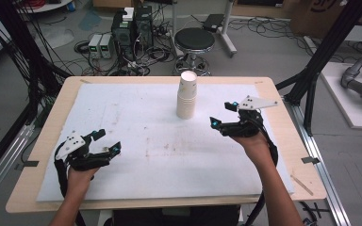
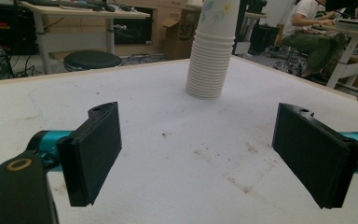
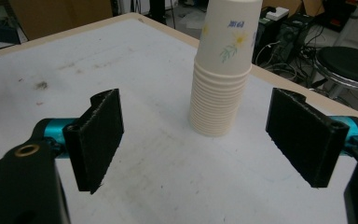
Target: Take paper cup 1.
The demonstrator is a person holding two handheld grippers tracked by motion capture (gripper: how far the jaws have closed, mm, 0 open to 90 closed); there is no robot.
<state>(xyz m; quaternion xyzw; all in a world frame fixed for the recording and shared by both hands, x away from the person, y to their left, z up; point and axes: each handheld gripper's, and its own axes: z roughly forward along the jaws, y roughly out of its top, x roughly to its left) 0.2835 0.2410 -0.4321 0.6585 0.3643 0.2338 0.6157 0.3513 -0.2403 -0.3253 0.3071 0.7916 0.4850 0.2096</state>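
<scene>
High view: the cup stack (image 1: 187,94) stands upside down at the table's (image 1: 47,136) far middle; the right gripper (image 1: 222,116) is near its right, the left gripper (image 1: 107,140) well apart at its near left, both spread and empty. Left gripper view: stack far ahead. Right gripper view: stack close between the wide jaws, untouched, so by my judgement no cup is yet taken.

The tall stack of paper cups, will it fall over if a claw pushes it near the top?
Probably, yes. The stack of paper cups stands tall on a narrow base, upside down, so a nudge up high would likely tip it. Thin paper looks light, so it may slide on the white mat too. A hard squeeze from the right claw might dent the cups.
</scene>
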